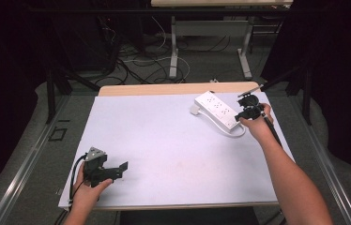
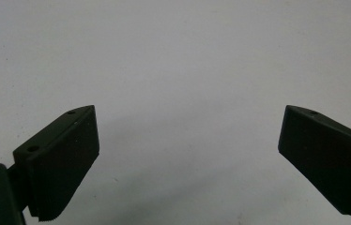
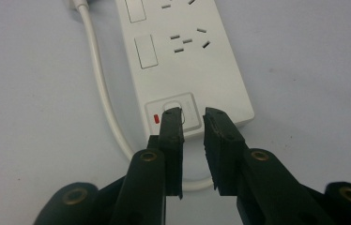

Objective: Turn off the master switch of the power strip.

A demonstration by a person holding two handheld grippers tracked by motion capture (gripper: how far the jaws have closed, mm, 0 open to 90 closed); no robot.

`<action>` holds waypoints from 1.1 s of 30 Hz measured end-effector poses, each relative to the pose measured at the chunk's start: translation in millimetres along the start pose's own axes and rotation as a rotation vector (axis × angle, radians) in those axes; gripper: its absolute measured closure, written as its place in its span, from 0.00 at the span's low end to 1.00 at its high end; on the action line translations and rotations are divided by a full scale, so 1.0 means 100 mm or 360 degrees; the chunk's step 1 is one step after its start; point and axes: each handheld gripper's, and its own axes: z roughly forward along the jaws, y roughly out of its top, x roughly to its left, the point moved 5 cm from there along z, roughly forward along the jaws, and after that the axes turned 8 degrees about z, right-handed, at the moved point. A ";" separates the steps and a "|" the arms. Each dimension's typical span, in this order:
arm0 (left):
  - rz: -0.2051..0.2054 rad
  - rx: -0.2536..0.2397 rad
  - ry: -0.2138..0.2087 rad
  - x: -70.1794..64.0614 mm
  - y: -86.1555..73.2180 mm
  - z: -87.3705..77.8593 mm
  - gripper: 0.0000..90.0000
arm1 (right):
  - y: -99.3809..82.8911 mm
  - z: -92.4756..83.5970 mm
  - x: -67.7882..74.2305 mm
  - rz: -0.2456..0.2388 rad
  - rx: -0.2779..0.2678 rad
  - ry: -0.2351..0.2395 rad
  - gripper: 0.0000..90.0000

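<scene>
A white power strip (image 1: 217, 111) lies near the far right corner of the white tabletop (image 1: 173, 145), set at a slant, with its white cable (image 1: 237, 132) looping out from its near end and curving back along its side. A white plug (image 1: 194, 109) sits just beside the strip's far left end.

The right gripper (image 1: 250, 108), held in the person's right hand (image 1: 257, 124), is at the strip's near right end. In the right gripper view the right gripper (image 3: 193, 117) has its jaws nearly together, with only a narrow gap between them and nothing held in it. Their tips are over the end of the power strip (image 3: 183, 61), where a square switch panel (image 3: 173, 112) with a small red mark (image 3: 154, 118) sits; the left tip overlaps the panel's button, though whether it touches cannot be told. The cable (image 3: 103, 98) runs along the strip's left side and bends under the jaws.

The left gripper (image 1: 117, 169), held in the left hand (image 1: 89, 190), is close to the near left corner of the tabletop, well apart from the strip. In the left gripper view the left gripper (image 2: 187, 136) has its jaws spread wide over bare tabletop (image 2: 183, 56), holding nothing.
</scene>
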 end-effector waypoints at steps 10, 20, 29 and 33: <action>0.0015 0.0008 0.0004 0.01 0.00 0.00 0.07 | 0.02 0.09 0.00 0.0029 0.0022 0.0022 0.93; 0.0014 0.0003 -0.0002 0.00 0.00 0.01 0.07 | 0.01 0.20 0.01 0.0078 0.0088 0.0020 0.97; 0.0018 0.0018 -0.0008 0.01 -0.01 0.01 0.07 | 0.00 0.27 0.02 0.0083 0.0116 0.0012 0.99; 0.0017 0.0019 -0.0009 0.01 -0.01 0.01 0.07 | -0.01 0.29 0.02 0.0084 0.0129 0.0018 0.99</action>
